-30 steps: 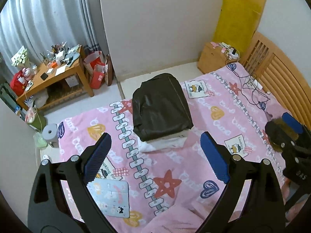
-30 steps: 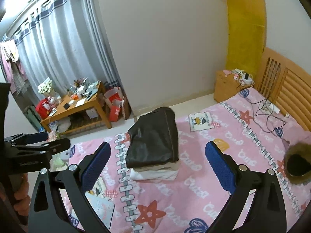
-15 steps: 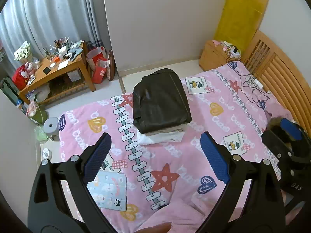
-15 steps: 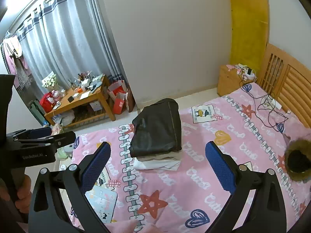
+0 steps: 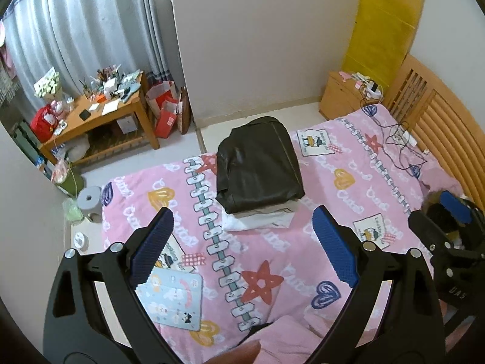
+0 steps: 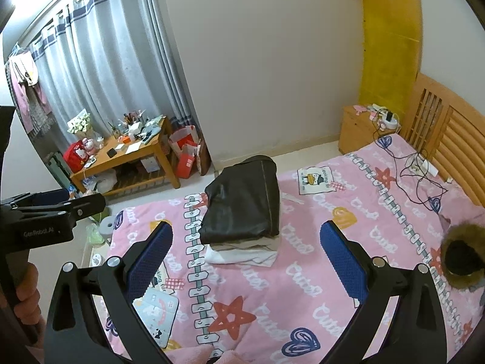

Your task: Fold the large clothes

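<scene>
A folded black leather jacket (image 5: 259,165) lies on top of a small stack of folded beige and white clothes (image 5: 260,218) at the far edge of the pink bed (image 5: 342,188). The stack also shows in the right wrist view (image 6: 242,206). My left gripper (image 5: 242,242) is open and empty, held above the bed well short of the stack. My right gripper (image 6: 247,259) is open and empty too, also above the bed. A dark garment with a fur trim (image 6: 463,256) lies at the bed's right side.
A light-blue tablet case (image 5: 172,300) lies on the bed near the left edge. Cables and a power strip (image 5: 400,139) lie by the wooden headboard (image 5: 445,124). A cluttered wooden table (image 5: 100,115), a nightstand (image 5: 342,97) and a grey stool (image 5: 89,200) stand on the floor.
Both grippers have risen and drawn back from the stack, so it looks smaller and farther. Both stay open and empty. The clothes have not moved.
</scene>
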{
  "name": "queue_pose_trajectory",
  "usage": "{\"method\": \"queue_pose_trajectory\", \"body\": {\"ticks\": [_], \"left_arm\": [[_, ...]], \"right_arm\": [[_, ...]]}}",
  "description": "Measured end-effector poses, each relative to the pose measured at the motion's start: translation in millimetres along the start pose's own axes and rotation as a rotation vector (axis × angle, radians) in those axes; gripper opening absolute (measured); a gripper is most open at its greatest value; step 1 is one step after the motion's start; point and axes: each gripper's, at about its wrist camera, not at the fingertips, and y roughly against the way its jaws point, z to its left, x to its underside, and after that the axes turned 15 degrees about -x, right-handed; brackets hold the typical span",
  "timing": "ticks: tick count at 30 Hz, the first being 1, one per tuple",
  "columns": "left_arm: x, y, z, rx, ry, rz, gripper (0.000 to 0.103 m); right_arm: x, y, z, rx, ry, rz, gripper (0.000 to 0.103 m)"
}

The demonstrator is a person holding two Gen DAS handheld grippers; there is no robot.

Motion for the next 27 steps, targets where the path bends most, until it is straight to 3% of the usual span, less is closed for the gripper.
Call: {"method": "queue_pose_trajectory", "body": {"ticks": [7, 9, 12, 27], "left_arm": [[6.4, 9.2, 0.1, -0.011, 0.009, 0.002, 0.091], [9.0, 14.7, -2.6, -0.026, 0.006, -0.014, 0.097], [12.1, 21.0, -7.4, -0.048, -0.008, -0.029, 0.097], [10.8, 26.4, -10.5, -0.038, 0.015, 0.000, 0.097]], "right_arm": [[-1.9, 7.1, 3.4, -0.015, 0.013, -0.019, 0.095], [-2.1, 9.6, 3.6, -0.017, 0.011, -0.026, 0.095], [-1.9, 13.8, 3.5, -0.017, 0.014, -0.036, 0.095], [-3.7, 19.0, -1.9, -0.022, 0.001, -0.043, 0.095]]}}
